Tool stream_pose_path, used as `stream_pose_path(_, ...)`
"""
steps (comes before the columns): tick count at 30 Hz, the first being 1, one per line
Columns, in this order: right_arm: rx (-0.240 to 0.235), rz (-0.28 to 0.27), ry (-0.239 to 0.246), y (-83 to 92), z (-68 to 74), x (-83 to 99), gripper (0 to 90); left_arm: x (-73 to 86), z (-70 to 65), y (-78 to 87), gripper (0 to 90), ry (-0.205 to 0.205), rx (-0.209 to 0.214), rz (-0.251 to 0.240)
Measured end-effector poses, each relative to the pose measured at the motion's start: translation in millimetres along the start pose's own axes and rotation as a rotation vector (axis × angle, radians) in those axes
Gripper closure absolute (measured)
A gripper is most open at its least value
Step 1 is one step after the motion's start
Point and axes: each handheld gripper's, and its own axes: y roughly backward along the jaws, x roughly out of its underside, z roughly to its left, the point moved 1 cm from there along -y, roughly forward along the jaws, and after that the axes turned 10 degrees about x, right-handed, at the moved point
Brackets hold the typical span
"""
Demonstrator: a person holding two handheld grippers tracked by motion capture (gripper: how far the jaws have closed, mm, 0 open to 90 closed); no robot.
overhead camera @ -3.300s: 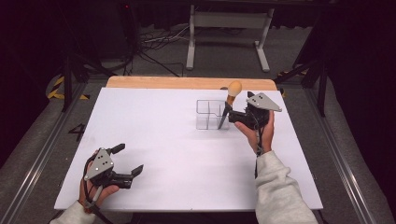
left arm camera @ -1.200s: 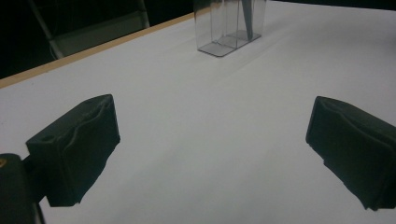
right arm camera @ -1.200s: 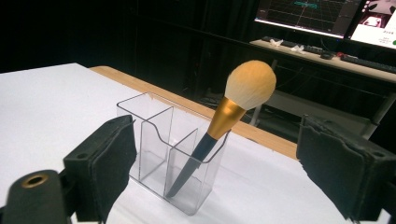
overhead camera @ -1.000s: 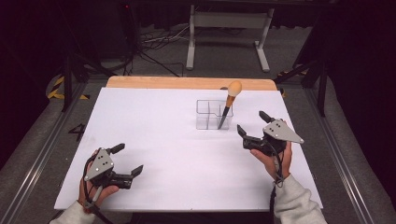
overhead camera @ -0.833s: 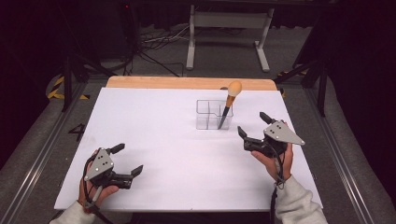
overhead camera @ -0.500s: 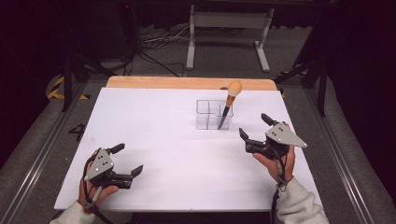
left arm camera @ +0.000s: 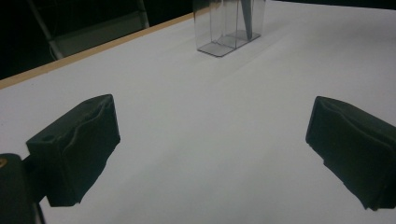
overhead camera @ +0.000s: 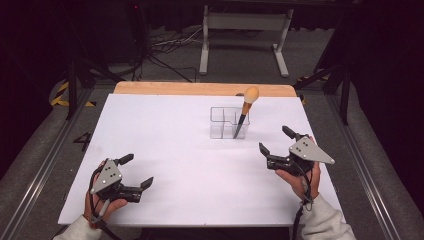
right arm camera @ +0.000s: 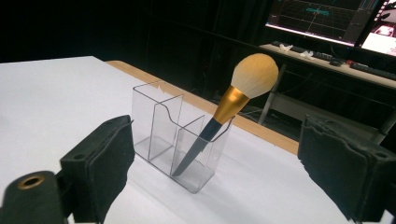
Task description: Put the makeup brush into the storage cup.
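Makeup brush stands tilted in the near right compartment of the clear organizer, handle tip down, cream head up and leaning over the rim, toward the far side of the white table. My right gripper hovers near the organizer on its right, jaws spread wide, gripping nothing. My left gripper sits low at the near left corner, well apart from the brush, jaws spread wide too, bare table between them.
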Motion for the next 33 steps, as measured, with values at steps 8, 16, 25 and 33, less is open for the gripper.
stream_pose_path(8,-0.001,-0.007,0.002,7.2,-4.5,6.1,10.9,0.1,-0.1,-0.1,3.5,-0.001,-0.001,0.002)
stream_pose_path(16,-0.015,0.013,0.02,11.2,-6.2,16.3,9.7,0.2,-0.1,-0.4,3.5,-0.004,0.001,0.006)
stream_pose_path(25,-0.027,0.018,0.016,15.8,-9.7,26.5,9.4,0.4,-0.9,-1.3,3.4,-0.004,0.006,0.0)
stream_pose_path(33,-0.019,0.044,0.02,19.5,-13.0,39.0,8.9,0.6,-1.2,-2.2,3.5,-0.006,0.008,0.005)
